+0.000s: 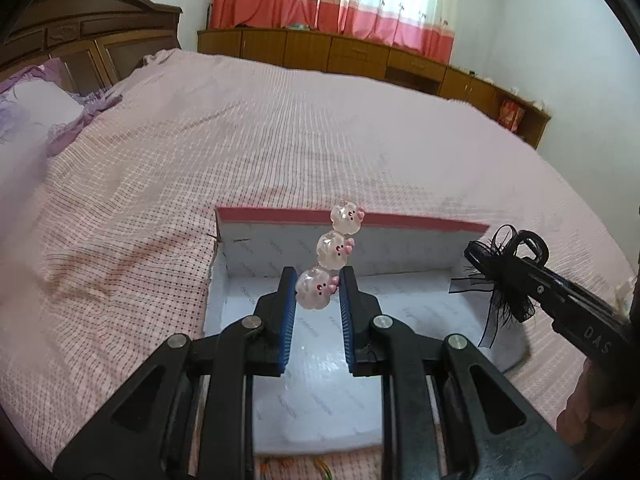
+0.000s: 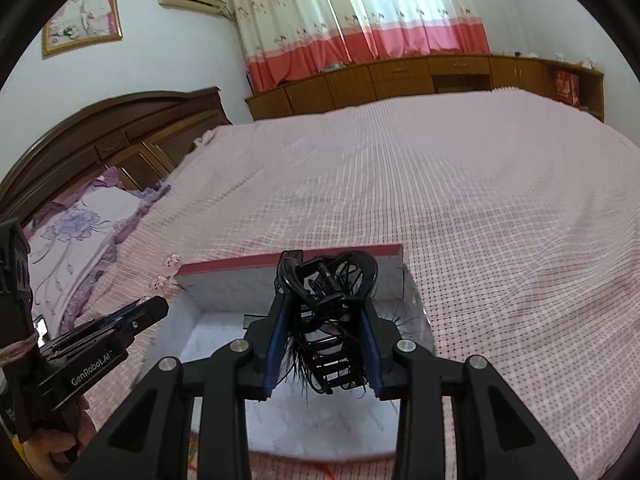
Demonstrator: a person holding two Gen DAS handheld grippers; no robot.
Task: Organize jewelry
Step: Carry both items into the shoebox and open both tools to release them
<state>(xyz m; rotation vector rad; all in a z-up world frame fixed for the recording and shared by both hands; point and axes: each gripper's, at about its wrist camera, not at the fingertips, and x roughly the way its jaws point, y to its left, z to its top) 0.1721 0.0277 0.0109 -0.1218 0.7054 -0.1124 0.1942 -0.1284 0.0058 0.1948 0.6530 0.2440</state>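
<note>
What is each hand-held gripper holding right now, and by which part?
Left hand-held gripper: pig-bead strand, pinched at its lowest bead. Right hand-held gripper: black hair claw clip, gripped across its body.

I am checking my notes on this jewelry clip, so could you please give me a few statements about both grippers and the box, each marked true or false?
1. The left gripper grips a string of pig-face beads. True.
2. The right gripper is open. False: it is shut on a black hair claw clip.
3. The white box lies on the bed. True.
4. The box rim is blue. False: it is pink.
</note>
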